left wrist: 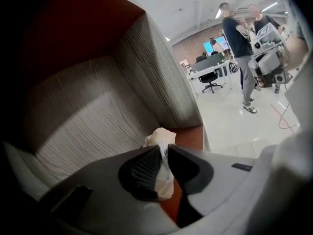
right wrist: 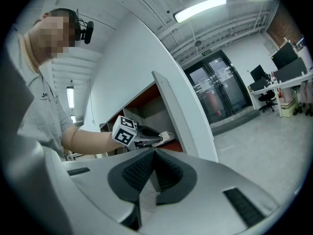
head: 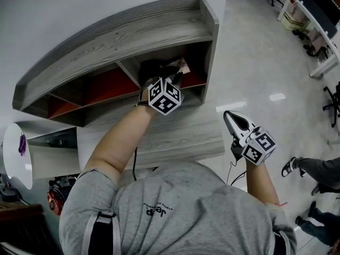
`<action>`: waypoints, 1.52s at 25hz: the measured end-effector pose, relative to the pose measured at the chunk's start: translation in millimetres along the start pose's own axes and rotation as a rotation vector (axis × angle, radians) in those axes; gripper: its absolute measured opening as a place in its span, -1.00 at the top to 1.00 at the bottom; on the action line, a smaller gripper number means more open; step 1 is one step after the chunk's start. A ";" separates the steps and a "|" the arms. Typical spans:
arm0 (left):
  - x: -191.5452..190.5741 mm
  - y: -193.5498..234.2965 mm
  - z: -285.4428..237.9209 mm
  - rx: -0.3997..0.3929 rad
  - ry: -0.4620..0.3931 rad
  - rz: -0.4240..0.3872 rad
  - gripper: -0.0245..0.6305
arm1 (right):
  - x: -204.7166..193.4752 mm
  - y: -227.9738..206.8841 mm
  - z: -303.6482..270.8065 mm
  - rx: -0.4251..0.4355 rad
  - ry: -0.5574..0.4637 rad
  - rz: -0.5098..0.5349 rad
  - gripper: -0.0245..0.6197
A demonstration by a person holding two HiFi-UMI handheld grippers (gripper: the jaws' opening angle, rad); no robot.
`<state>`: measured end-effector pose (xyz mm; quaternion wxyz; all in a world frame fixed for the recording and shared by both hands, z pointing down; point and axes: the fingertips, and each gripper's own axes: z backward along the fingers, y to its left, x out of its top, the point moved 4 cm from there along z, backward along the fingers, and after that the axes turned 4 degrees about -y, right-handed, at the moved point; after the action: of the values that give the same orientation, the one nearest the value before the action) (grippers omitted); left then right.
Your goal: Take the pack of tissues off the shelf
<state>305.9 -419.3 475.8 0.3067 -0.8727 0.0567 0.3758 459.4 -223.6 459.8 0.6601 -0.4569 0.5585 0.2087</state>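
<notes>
The pack of tissues (left wrist: 159,138), white and crumpled, lies at the front of the rightmost compartment of the grey wood shelf (head: 159,25), on its red floor (left wrist: 190,136). My left gripper (left wrist: 164,153) reaches into that compartment and is shut on the pack, whose end sticks out past the jaw tips. From the head view only a corner of the pack (head: 182,65) shows beyond the left gripper (head: 178,70). The right gripper view catches the left gripper (right wrist: 156,140) and the pack (right wrist: 166,136) from the side. My right gripper (head: 229,116) hangs off to the right of the shelf, shut and holding nothing.
A grey wood ledge (head: 175,137) runs below the shelf. The compartment's side wall (left wrist: 156,82) stands close to the left gripper. Two people (left wrist: 239,38) stand on the open floor beyond, near desks and a chair (left wrist: 210,77). Someone's feet (head: 297,166) are at the right.
</notes>
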 end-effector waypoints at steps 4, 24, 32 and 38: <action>7.0 -1.8 16.4 0.018 -0.023 0.003 0.70 | 4.7 0.6 -4.0 0.026 0.001 0.015 0.86; 2.5 -25.9 114.7 0.063 -0.098 0.011 0.71 | 13.3 42.0 -75.2 0.180 0.043 0.079 0.86; -32.0 -29.0 155.9 0.074 -0.088 0.050 0.71 | 6.7 74.5 -116.4 0.243 0.064 0.092 0.86; -65.6 -26.6 188.3 0.110 -0.061 0.075 0.71 | -2.1 108.1 -148.4 0.301 0.101 0.105 0.86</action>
<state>151.0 -297.7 434.5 0.3415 -0.8400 0.1005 0.4095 292.7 -293.7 427.9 0.6802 -0.3329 0.6392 0.1336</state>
